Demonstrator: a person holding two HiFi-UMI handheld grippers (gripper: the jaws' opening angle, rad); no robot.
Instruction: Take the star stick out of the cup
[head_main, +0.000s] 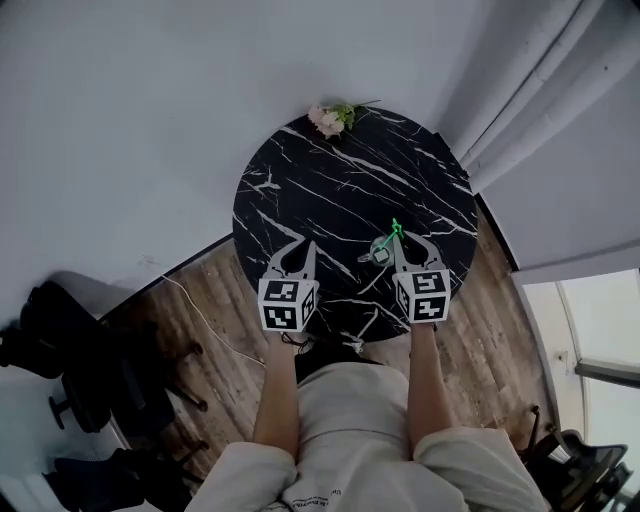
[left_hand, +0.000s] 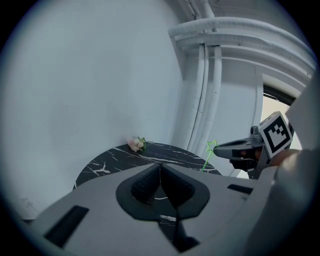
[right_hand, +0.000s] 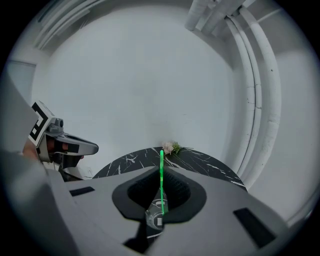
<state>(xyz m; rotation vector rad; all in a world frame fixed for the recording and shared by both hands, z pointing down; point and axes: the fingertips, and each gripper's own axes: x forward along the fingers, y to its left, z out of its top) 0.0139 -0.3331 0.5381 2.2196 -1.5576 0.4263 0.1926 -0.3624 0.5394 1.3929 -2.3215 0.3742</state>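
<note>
**Right gripper pinches the star stick**

The left gripper (left_hand: 160, 168) is empty, its jaws pressed together, over the near edge of the black table (head_main: 330, 180). The right gripper (right_hand: 161, 173) is clamped on the green star stick (right_hand: 161, 162), whose foot sits in the clear cup (right_hand: 156, 219) just below the jaws.

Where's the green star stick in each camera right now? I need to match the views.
Head view: stick right of the table's centre.
Left gripper view: stick right of centre, star on top.
Right gripper view: stick at centre, upright between the fingers.
Shared landmark: flowers at the table's far edge.
</note>
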